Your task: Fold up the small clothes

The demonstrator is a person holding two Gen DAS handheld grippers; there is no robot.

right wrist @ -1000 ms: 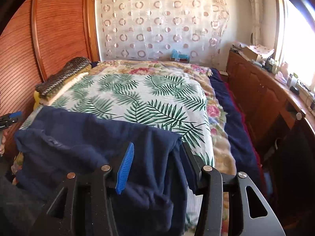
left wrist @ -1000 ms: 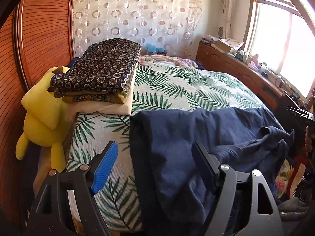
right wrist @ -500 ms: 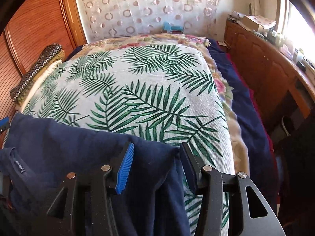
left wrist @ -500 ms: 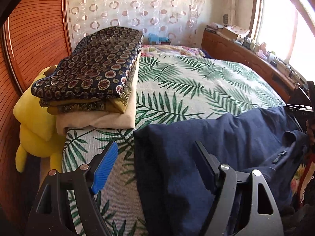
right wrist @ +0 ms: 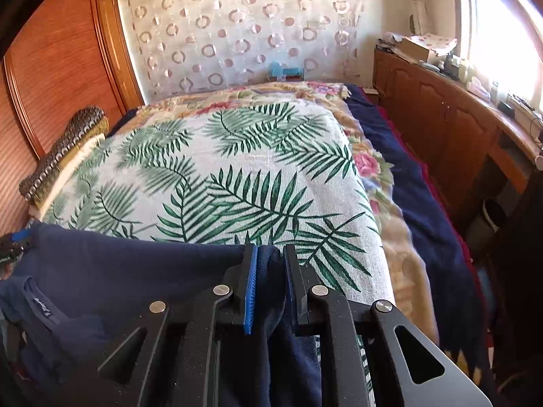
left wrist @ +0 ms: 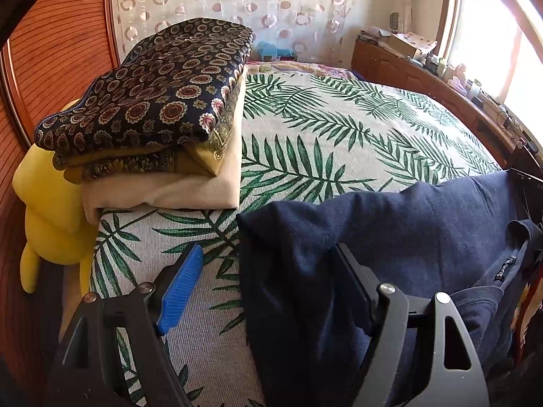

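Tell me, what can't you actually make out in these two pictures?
- Navy garment: its lower part runs off the bottom edge in both views.
- Neck label: print too small, left view.
- Left gripper: right finger's pad is hidden behind cloth.
- Folded stack: only its edge shows, right view.

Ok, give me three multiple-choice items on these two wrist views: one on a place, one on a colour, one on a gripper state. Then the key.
1. Where is the stack of folded cloths?
A. on the wooden cabinet
B. on the leaf-print bedspread, at its left edge
C. on the floor

2. What colour is the plush toy beside that stack?
A. yellow
B. red
C. green

3. How is the right gripper?
A. wide open above the bed
B. not in view
C. closed on the navy blue cotton garment

Key: B, the stack rests on the leaf print; A, its body is plainly yellow; C, navy fabric is pinched between both pads.
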